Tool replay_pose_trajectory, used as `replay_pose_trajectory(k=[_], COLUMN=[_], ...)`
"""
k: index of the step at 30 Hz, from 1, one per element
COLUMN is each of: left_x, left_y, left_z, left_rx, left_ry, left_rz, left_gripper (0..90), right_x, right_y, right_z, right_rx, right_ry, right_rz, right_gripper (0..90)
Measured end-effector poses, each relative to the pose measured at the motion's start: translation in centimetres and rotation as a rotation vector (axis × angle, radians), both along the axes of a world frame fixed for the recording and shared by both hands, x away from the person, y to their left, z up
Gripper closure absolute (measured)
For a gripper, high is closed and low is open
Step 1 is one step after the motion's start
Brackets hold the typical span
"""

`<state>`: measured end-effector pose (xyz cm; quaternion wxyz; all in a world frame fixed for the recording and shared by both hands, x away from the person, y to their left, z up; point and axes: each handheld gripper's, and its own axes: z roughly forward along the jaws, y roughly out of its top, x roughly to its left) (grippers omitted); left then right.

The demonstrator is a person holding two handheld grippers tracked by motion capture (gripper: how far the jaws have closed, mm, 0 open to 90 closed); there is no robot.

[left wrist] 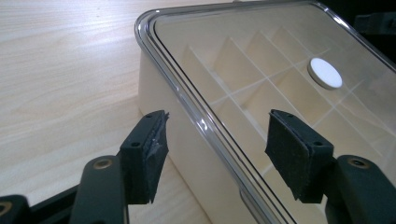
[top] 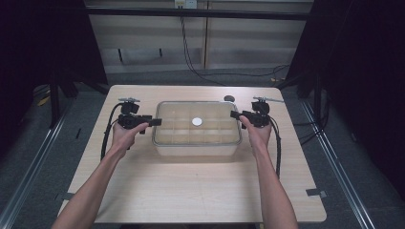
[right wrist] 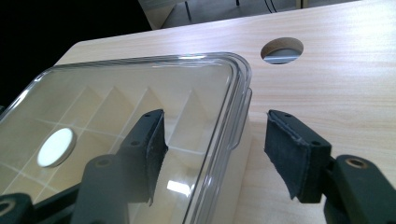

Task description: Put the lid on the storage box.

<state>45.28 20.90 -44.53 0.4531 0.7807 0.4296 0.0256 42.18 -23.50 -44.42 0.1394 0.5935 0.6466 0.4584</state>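
Dim room, grey floor [top: 43, 143], pale wall panels [top: 143, 33], maybe wood, cables [top: 191, 57]

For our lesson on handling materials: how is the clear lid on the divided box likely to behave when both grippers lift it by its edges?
The clear lid looks like hard, glossy plastic, so it probably stays stiff but may slip against the pads. It seems thin, so likely light. Each open gripper, left gripper and right gripper, straddles a rim; an uneven lift could tilt it.

Box [top: 197, 143] at table [top: 191, 195] centre; grippers at its 9 [top: 154, 122] and 3 o'clock [top: 235, 114]; hole [top: 229, 98] at 1.
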Motion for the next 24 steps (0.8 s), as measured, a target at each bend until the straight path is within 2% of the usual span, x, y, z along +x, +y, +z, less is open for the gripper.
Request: replay_pose_trajectory(k=[4,7,8,9,12,16,21,24], left_x=[-0.8,-1.8,-2.1,-2.1,-3.0,-4.1,-5.6,-6.3], left_y=[0.2,0.6,0.7,0.7,0.8,1.1,1.3,1.4], left_z=[0.2,0.3,0.3,0.3,0.5,1.0,1.7,2.0], left_rx=[0.006,-0.008,-0.029,-0.029,-0.02,-0.006,0.012,0.021], left_ry=[-0.018,-0.027,-0.018,-0.018,-0.037,-0.069,-0.104,-0.109], left_rz=[0.007,0.016,0.023,0.023,0.02,0.013,-0.008,-0.001], left_gripper=[35.4,33.2,32.0,31.0,30.7,30.9,31.6,32.2], right_x=[-0.6,-1.7,-1.9,-1.9,-3.0,-4.2,-5.7,-6.7], right_y=[0.0,0.0,0.0,0.0,0.1,0.1,0.3,0.4], right_z=[0.5,1.5,1.7,1.7,2.3,2.5,2.4,2.5], right_rx=[-0.002,-0.018,-0.018,-0.018,-0.016,0.002,-0.015,-0.017], right_ry=[-0.016,-0.043,-0.053,-0.053,-0.082,-0.093,-0.104,-0.12], right_rz=[0.012,0.042,0.046,0.046,0.06,0.082,0.118,0.135], right_gripper=[37.7,37.6,37.8,37.8,38.0,38.0,37.7,37.5])
